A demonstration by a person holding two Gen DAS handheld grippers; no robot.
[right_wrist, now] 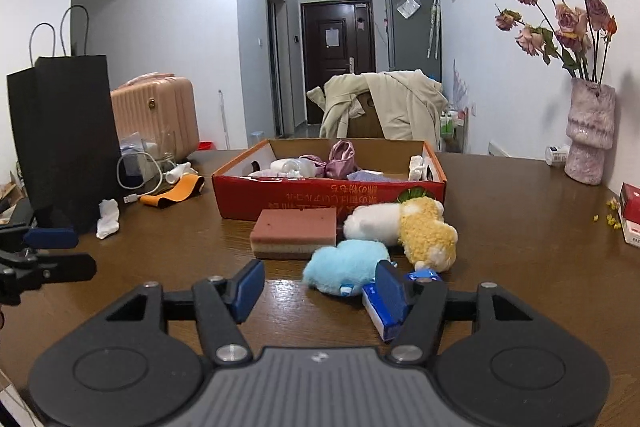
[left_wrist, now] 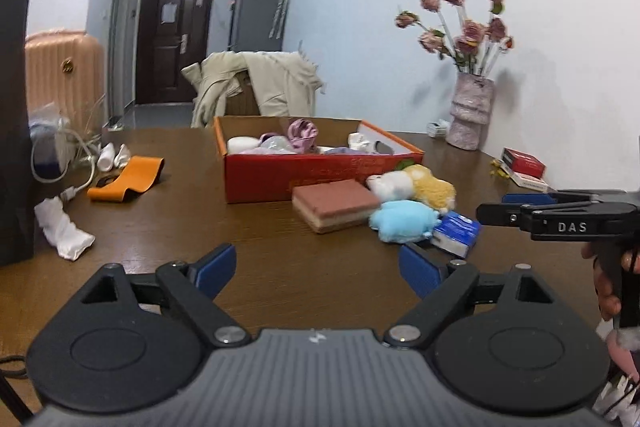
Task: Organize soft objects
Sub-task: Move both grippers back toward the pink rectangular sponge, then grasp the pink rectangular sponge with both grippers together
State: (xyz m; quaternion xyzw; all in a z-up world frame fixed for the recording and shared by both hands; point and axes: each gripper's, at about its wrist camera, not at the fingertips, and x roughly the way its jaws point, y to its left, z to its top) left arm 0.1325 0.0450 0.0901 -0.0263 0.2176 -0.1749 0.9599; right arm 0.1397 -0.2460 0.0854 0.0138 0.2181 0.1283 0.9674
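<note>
Soft objects: blue plush, white-and-yellow plush, sponge block, clustered on brown surface just before red box holding further soft items. Left hand-held gripper: spread, holding nothing. Right hand-held gripper: spread, holding nothing, near blue plush.
</note>
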